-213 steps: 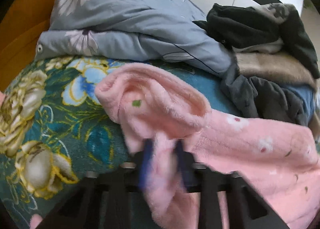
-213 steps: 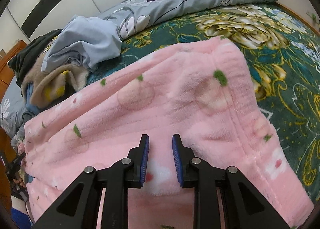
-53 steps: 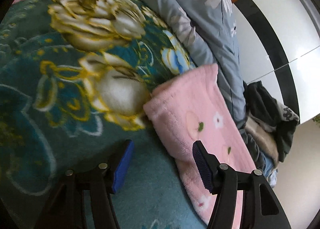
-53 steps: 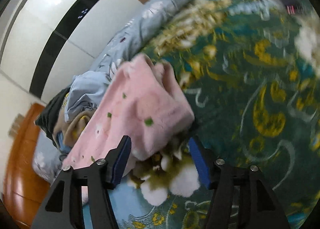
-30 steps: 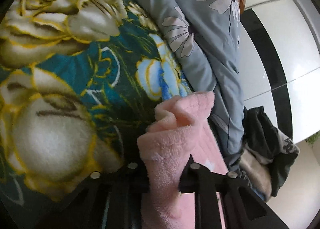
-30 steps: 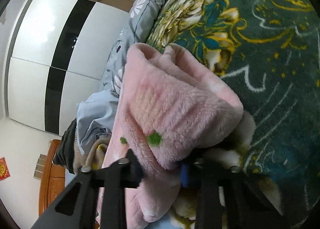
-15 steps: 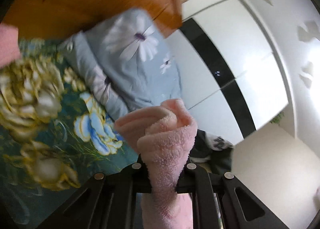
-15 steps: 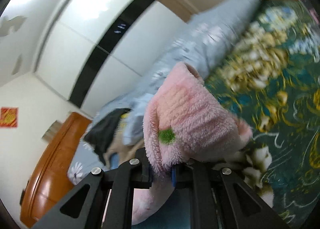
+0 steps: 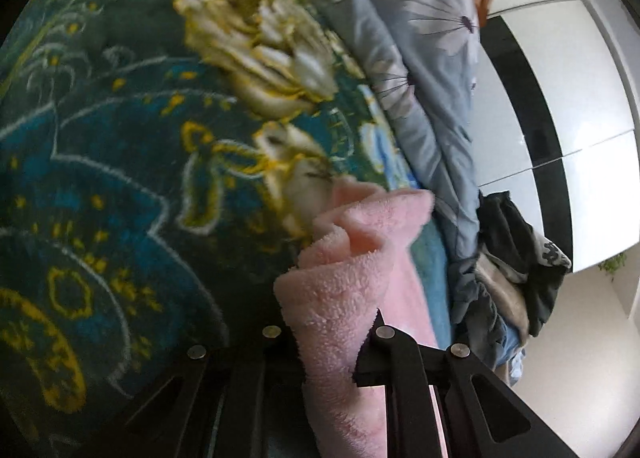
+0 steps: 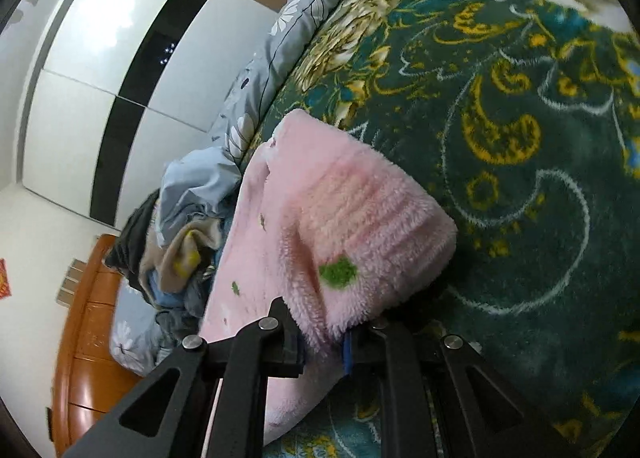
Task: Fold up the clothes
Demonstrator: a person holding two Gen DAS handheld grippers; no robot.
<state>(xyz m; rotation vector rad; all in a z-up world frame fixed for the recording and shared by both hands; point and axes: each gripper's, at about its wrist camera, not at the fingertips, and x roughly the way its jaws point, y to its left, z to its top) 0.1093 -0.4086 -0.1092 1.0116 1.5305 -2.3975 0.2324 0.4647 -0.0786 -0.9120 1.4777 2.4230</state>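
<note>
two grippers each pinched the same pink fleece garment (image 9: 344, 298). from the left wrist, the left gripper (image 9: 326, 342) angled down over the green floral blanket (image 9: 120, 177), its fingers pressed onto a bunched corner of fleece that rose just ahead of the tips; beyond and right of them lay a grey daisy quilt (image 9: 420, 77) and a dark clothes pile (image 9: 516, 258). from the right wrist, the right gripper (image 10: 322, 342) also tilted down, fingers clamped on a folded edge with a green spot (image 10: 338, 272); only this view showed the garment's body trailing left of the fingers.
</note>
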